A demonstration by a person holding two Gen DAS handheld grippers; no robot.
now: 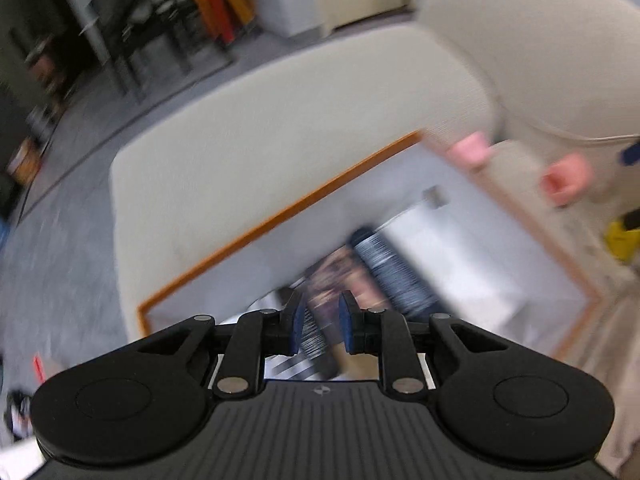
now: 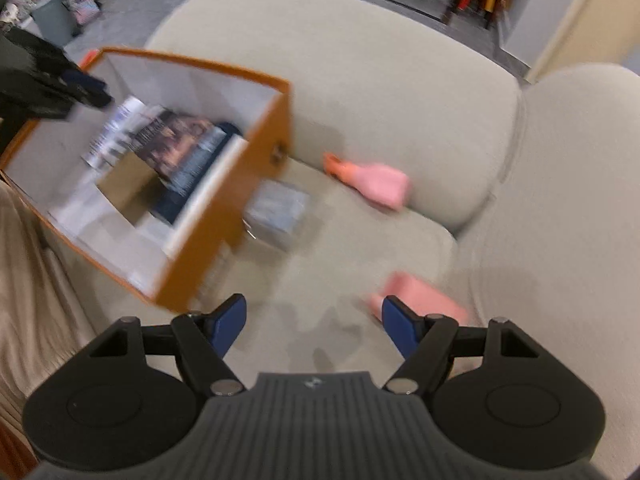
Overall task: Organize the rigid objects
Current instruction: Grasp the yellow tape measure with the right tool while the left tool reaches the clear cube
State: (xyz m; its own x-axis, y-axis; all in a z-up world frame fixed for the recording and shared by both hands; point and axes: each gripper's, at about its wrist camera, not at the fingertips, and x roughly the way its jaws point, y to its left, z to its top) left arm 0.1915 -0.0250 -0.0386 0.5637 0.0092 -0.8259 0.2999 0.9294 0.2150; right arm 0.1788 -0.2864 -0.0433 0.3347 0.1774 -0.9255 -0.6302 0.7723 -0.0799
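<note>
Your left gripper (image 1: 322, 322) hangs above an orange box (image 2: 224, 216) with a white interior, which sits on the seat of a beige sofa (image 2: 360, 92). Its blue pads (image 1: 347, 326) stand a narrow gap apart, and a dark book (image 1: 340, 276) shows through that gap, though heavy blur hides whether the pads press on it or the book simply lies below, so I cannot tell if it is gripped. Inside the box, several books lie packed side by side (a dark pictorial cover, a navy spine with white lettering, a pale one), with a small brown cardboard carton (image 2: 128, 188) against them in the right wrist view. Your right gripper (image 2: 314, 328) hovers over the bare seat cushion with its jaws standing wide and nothing between them. Just beyond its right fingertip lies a pink block (image 2: 424, 296); a second pink item with an orange tip (image 2: 376, 182) rests where the seat meets the back cushion. A clear plastic case (image 2: 278, 212) lies on the seat, touching or just beside the box's orange wall. The seat between the box and the armrest is open. A rumpled tan blanket (image 2: 28, 280) borders the box on the other side.
</note>
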